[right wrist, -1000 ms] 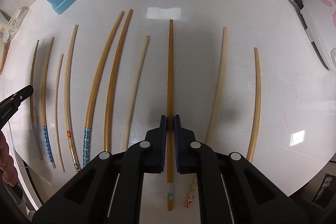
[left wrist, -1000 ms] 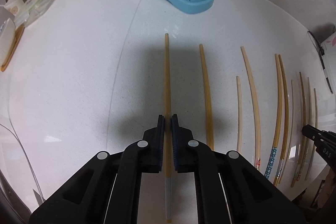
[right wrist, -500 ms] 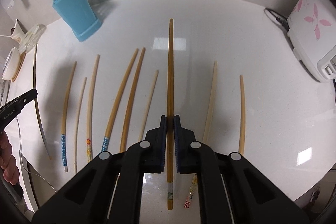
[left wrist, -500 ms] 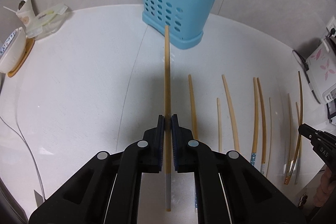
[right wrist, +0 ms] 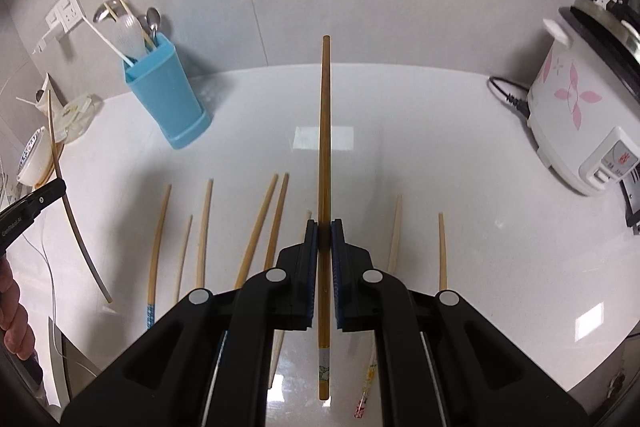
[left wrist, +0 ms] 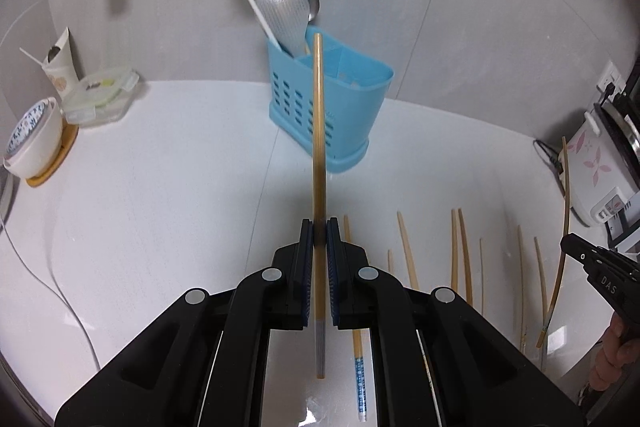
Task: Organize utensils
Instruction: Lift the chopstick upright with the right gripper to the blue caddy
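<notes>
- Your left gripper (left wrist: 318, 239) is clamped tight on a chopstick (left wrist: 318, 155) with a grey ribbed end. A second ago that stick lay flat on the bench; now it is clear of it, tip up and lined up in view with the blue utensil holder (left wrist: 344, 111).
- Your right gripper (right wrist: 324, 239) is likewise closed on a darker chopstick (right wrist: 325, 147) with a patterned end, also lifted off the bench since a second ago. Both hands rose together and the views tilted up: the wall and sockets show now, where earlier it was only bench top.
- The holder stands near the back edge of the bench, toward its left corner, with a ladle, spoons and a few chopsticks already in one compartment. The near compartment looks free, though I can't see its bottom.
- About nine chopsticks (right wrist: 256, 227) are still in a row along the front edge, so by my read the task is early.
- Likely next: carry both sticks over the holder and drop them tip-down. Watch the long free ends; each grip sits low on its stick, so it could pivot.
- Rice cooker (right wrist: 572, 131) at the right edge is well clear.
</notes>
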Demonstrator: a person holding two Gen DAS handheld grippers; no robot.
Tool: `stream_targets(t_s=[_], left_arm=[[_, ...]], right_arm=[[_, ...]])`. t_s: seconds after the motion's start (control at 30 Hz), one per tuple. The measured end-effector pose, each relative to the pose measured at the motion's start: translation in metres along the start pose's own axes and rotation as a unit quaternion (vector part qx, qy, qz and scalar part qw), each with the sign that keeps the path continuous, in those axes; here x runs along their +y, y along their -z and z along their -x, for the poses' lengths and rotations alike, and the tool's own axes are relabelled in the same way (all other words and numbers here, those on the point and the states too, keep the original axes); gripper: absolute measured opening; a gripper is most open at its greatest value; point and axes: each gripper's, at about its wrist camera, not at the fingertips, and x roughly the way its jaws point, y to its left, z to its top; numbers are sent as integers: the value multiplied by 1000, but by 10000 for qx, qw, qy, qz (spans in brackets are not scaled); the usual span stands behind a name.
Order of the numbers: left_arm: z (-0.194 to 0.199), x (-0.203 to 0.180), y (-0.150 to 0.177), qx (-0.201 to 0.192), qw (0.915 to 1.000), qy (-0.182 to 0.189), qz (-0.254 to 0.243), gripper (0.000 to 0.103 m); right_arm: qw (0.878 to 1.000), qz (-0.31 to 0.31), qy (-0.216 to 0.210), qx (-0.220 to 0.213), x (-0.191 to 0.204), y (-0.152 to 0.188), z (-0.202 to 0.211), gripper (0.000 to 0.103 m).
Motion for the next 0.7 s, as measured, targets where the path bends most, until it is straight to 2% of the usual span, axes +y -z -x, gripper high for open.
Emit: stream_targets(t_s=[0.4,0.7], left_arm=[[23,-7,-57,-603,9981,99,-95,6],[38,-12,-99,-954,9952,201,-97,6]], right_arm=[[9977,71,-57,-673,9,-54,28,6],[9950,119,-159,-983,21,-93,43,6]])
